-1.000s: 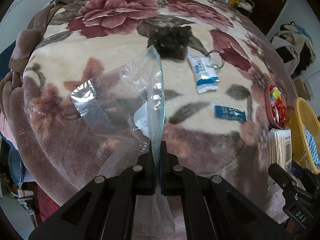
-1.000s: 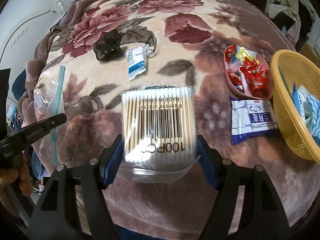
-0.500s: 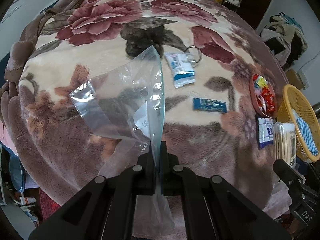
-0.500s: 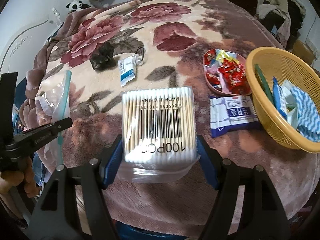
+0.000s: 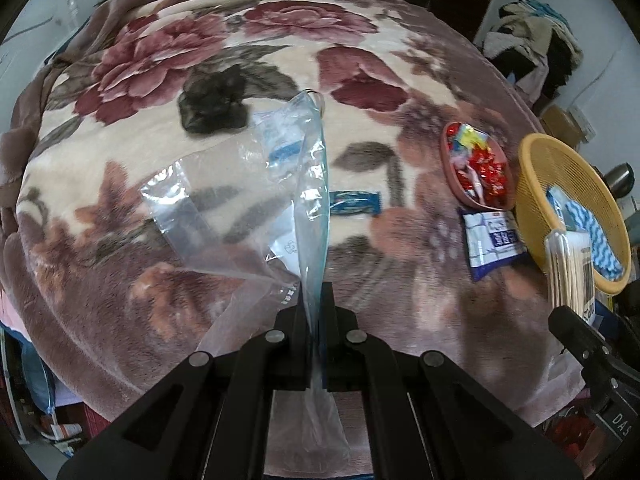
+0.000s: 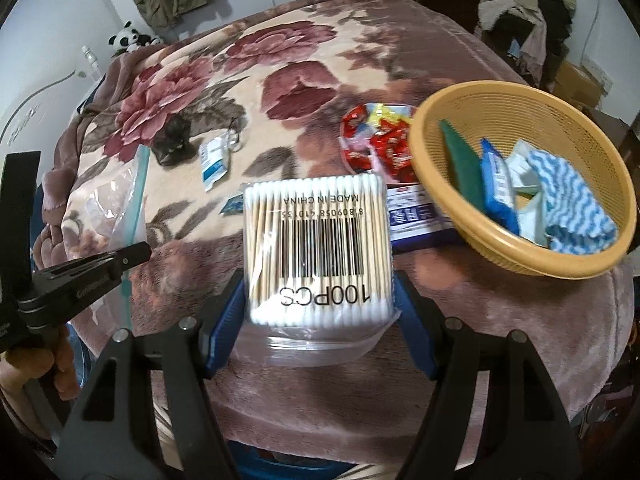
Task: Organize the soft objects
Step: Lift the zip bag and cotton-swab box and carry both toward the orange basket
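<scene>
- Left wrist view: my left gripper (image 5: 316, 320) is pinched tight on the rim of a clear zip bag (image 5: 256, 200), right at its blue-green seal strip. The bag hangs limp and crumpled above the flowered blanket (image 5: 120, 280), and its mouth looks closed to me.
- On the blanket beyond it I see a dark crumpled thing (image 5: 212, 104), a small blue sachet (image 5: 354, 203), a pink dish of sweets (image 5: 476, 168) and a blue-and-white wipes pack (image 5: 494, 242) just beside the yellow basket (image 5: 532, 184).
- At the right edge, the cotton swab pack (image 5: 568, 268) shows in front of the basket, with the black finger of my other tool under it.
- Right wrist view: my right gripper (image 6: 318, 300) is clamped on the cotton swab pack (image 6: 318, 248), blue pads pressing its two sides, barcode face up. It is carried in the air above the near edge of the blanket (image 6: 340, 400).
- The yellow basket (image 6: 520, 256) lies to the right, already holding a green sponge, a blue pack and a blue wavy cloth (image 6: 576, 200).
- The zip bag (image 6: 116, 204) is off to the left, well apart from the swabs, with my left tool's finger below it.
- My judgement: I am mid-carry, both things in hand and nothing placed. The swabs seem meant for either the bag or the basket; I cannot tell which.
- For the bag, the mouth must first be spread open, which one pinch will not do. For the basket, I only need to swing right over the rim and let the pads part.
</scene>
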Demonstrator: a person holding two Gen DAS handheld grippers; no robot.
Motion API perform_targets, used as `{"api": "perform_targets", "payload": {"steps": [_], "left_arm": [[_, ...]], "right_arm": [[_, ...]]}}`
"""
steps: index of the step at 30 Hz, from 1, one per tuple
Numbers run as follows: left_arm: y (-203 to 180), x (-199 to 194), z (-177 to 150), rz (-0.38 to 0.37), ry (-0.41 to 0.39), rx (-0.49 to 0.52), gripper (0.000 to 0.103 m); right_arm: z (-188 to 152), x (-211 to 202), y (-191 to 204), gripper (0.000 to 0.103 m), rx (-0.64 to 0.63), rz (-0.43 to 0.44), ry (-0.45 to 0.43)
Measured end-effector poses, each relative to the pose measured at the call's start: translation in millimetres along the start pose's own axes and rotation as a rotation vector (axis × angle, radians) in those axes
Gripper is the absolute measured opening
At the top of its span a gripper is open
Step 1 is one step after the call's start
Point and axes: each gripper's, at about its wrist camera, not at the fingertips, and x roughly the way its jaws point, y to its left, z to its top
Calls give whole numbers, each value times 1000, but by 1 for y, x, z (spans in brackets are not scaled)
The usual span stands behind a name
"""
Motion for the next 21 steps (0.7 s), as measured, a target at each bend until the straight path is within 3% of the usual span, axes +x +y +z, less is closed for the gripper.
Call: {"api": "perform_targets", "payload": {"steps": [21], "left_arm": [[-121,-8,36,-146,6,147,0]], "right_arm": [[26,-43,-97,71,129,-69,-98]]}}
